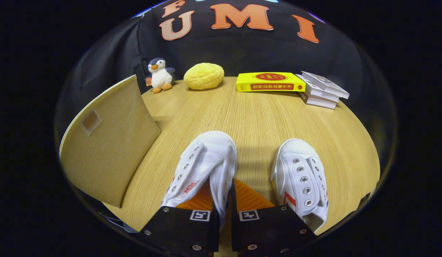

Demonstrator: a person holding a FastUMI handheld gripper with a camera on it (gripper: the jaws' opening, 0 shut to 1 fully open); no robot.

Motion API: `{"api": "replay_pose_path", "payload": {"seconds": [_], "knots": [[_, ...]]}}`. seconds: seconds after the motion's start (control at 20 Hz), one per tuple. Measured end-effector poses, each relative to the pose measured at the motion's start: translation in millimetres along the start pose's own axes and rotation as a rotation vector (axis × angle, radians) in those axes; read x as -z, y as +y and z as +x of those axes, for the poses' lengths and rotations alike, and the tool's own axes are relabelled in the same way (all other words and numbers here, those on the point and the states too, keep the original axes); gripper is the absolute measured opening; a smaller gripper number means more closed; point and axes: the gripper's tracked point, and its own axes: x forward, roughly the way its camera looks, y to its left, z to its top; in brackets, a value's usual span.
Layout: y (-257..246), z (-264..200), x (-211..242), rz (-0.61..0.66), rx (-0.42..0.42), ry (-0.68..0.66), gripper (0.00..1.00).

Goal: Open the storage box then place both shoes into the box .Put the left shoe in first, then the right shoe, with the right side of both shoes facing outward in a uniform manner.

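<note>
Fingers (224,200) pinching side wall of left shoe (203,164); right shoe (301,175) beside it on bench (256,114); storage box (110,142) left.

Right shoe's (302,178) heel behind tool (224,203)

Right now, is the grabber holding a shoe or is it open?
Gripper: closed on the side wall of the left-hand white shoe, one finger inside it, one outside.

On the table (256,117), two shoes sit lower centre, the left shoe (201,164) pinched in the gripper (224,203); storage box (106,142) at left, books (322,89) upper right.
</note>
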Motion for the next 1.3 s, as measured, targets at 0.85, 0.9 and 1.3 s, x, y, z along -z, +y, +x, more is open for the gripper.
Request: {"api": "replay_pose_path", "payload": {"seconds": [0.85, 0.9, 1.3], "knots": [[97, -89, -155, 0.257, -0.107, -0.028, 0.03], [112, -95, -165, 0.262, -0.123, -0.033, 0.03], [220, -93, -170, 0.281, -0.179, 0.047, 0.03]]}}
